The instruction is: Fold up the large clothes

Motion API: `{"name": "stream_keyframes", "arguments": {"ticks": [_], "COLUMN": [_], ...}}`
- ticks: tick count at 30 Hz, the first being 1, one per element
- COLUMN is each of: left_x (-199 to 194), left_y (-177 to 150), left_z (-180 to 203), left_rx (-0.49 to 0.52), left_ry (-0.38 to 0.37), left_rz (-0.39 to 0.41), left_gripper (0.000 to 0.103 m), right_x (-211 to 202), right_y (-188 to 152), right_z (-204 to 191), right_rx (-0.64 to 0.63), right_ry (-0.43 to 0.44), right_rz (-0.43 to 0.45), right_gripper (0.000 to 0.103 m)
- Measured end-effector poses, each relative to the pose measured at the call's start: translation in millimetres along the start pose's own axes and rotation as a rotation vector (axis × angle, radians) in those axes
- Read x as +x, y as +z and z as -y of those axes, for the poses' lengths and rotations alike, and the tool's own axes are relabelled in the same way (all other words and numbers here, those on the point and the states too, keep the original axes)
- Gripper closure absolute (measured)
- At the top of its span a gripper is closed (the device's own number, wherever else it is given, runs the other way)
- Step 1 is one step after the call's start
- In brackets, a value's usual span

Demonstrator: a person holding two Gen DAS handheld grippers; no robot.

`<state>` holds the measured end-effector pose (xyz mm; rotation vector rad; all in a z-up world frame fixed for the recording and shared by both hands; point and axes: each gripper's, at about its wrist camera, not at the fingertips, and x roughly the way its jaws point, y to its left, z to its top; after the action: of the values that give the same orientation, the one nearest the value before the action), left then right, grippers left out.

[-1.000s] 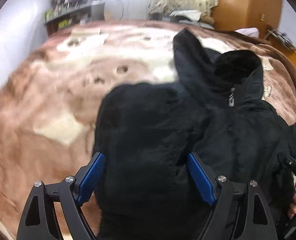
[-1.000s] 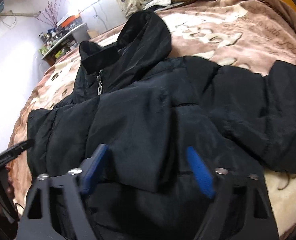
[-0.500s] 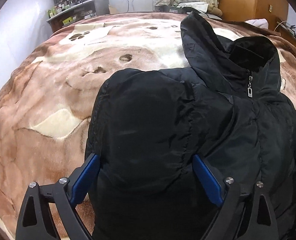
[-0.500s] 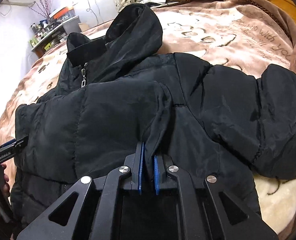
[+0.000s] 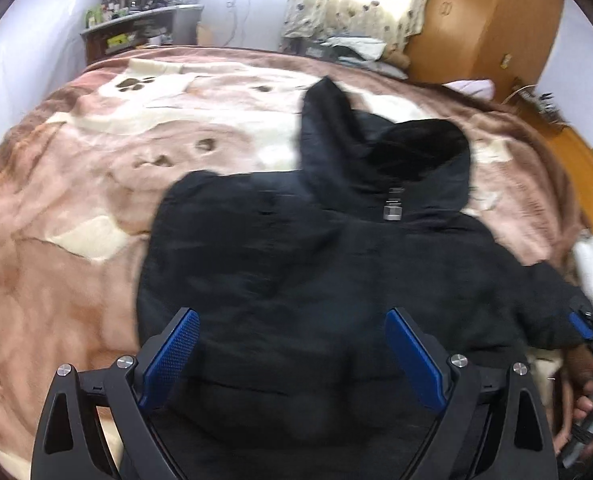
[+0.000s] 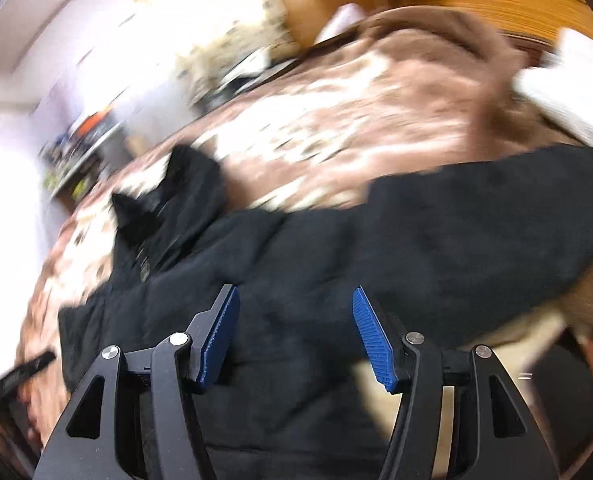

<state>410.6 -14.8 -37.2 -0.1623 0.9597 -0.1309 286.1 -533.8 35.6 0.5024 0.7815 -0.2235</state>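
The black jacket [image 5: 316, 280], spread on the bed [image 5: 76, 208], was released by the opening right hand-held gripper [image 6: 294, 336]; the left hand-held gripper [image 5: 292, 356] was held wide, and a fresh grasp for folding was judged necessary.

Heavy motion blur smears the whole right wrist view: the brown-and-cream plush blanket [image 6: 376, 92] loses its pattern, and the cluttered shelf [image 6: 80, 148] is only streaks. The black padded hooded jacket [image 6: 436, 232] has its hem cut off below, behind the gripper frame. In the left wrist view, its right sleeve [image 5: 548, 312] runs into a half-cropped hand [image 5: 584, 396] at the edge.
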Motion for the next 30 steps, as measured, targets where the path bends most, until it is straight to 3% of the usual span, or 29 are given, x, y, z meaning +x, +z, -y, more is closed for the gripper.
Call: {"name": "stream_keyframes", "arguments": {"ticks": [2,6,7,9,10,15,18,26,30], "left_x": [-7,-15,-15,-14,-12,-7,-6,7,14], "left_y": [-4,-13,-16,-20,-23,-33,-37,-39,-40], "left_z": [19,52,61,73,81,113,128,147,145], "left_rx": [0.033,0.083,0.099,0.117,0.135,0.174,0.179,0.213,0.228], "left_ry": [-0.019,-0.063,-0.069,-0.075,-0.086,-0.128,-0.166,-0.161,-0.138], "left_rz": [0.015,0.022,0.015,0.011,0.006,-0.026,-0.032,-0.055,-0.068], "left_gripper": [0.008,0.008,0.008,0.008,0.008,0.008,0.008,0.008,0.008], "right_x": [-15,-44,-55,-65,-70,-71,-70,-51,-31], "right_y": [9,25,29,33,35,40,39,57,66], "right_z": [26,78,98,122,134,183,197,224,231], "right_rx": [0.029,0.114,0.157,0.205,0.229,0.344,0.377,0.469,0.488], "right_ry": [-0.081,-0.119,-0.144,-0.19,-0.211,-0.293,-0.298,-0.317,-0.349], "right_rz": [0.034,0.084,0.113,0.138,0.148,0.111,0.102,0.086,0.025], "right_gripper": [0.043,0.042,0.041,0.028,0.028,0.027,0.027,0.027,0.027]}}
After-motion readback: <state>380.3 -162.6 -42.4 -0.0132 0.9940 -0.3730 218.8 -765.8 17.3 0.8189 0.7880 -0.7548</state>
